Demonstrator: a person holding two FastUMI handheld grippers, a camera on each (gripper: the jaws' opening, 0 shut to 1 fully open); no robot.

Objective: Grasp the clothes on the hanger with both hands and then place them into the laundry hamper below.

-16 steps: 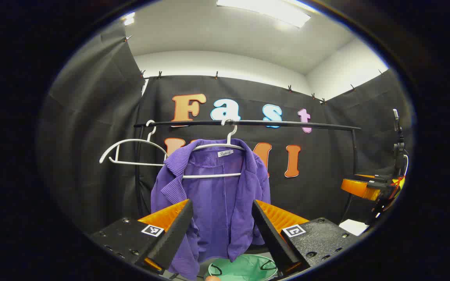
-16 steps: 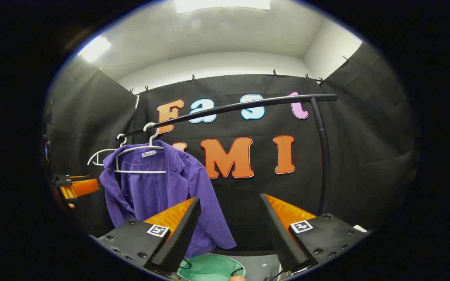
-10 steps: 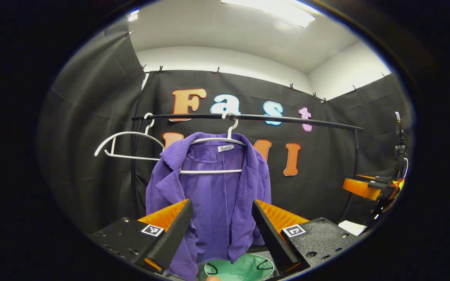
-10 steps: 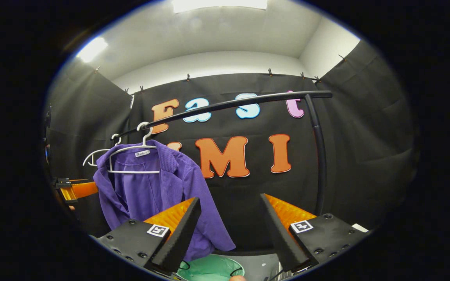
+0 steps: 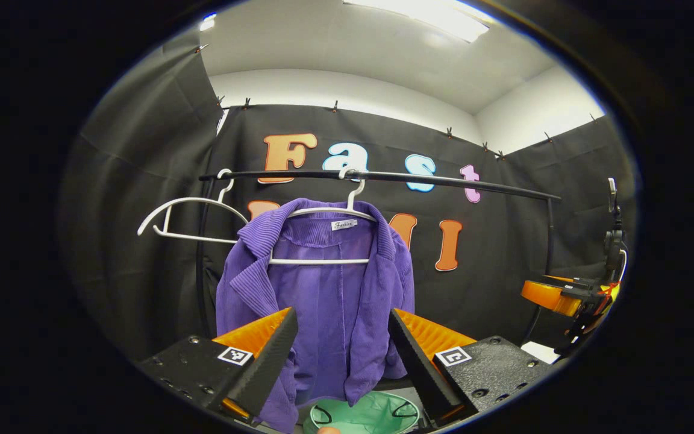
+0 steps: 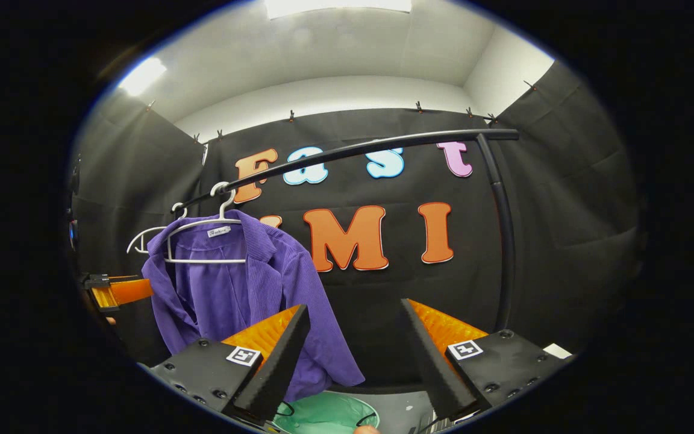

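Observation:
A purple ribbed jacket (image 5: 323,301) hangs on a white hanger (image 5: 323,260) from a black rail (image 5: 383,176). In the right gripper view the same jacket (image 6: 232,295) hangs at the left. A mint-green hamper (image 5: 362,416) stands on the floor below it, and the hamper (image 6: 323,416) shows again at the bottom of the right gripper view. My left gripper (image 5: 342,355) is open, a short way in front of the jacket's lower half, touching nothing. My right gripper (image 6: 353,355) is open too, facing the black wall to the right of the jacket. The right gripper (image 5: 558,295) also appears far right in the left gripper view.
A second, bare white hanger (image 5: 184,220) hangs at the rail's left end. The rail's upright post (image 6: 503,241) stands right of the jacket. A phone on a stand (image 5: 612,229) sits at the far right.
Both views have drifted slightly: the jacket and rail sit a little higher and larger in the left gripper view. Both grippers stay open.

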